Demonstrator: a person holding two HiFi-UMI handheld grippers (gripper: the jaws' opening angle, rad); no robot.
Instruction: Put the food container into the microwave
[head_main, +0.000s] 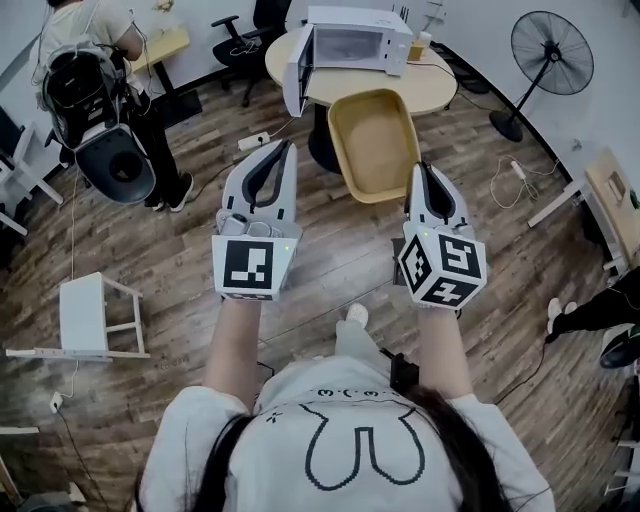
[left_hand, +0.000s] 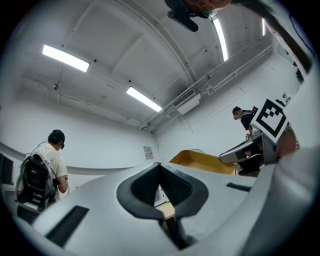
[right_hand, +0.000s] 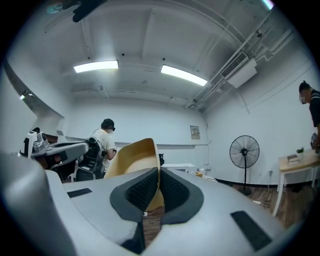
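Left forearm (head_main: 236, 345) and right forearm (head_main: 445, 350) reach forward, centre frame. Left gripper (head_main: 286, 148): fingers pressed together, nothing between. Right gripper (head_main: 420, 170): fingers clamped on food container (head_main: 372, 140) rim.

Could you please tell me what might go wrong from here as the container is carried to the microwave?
1. The right tool pinches the container by one rim only, while the left tool is shut and apart from it, so the container may tilt or slip.
2. The container looks wide next to the microwave, so it might catch the frame or the open door.
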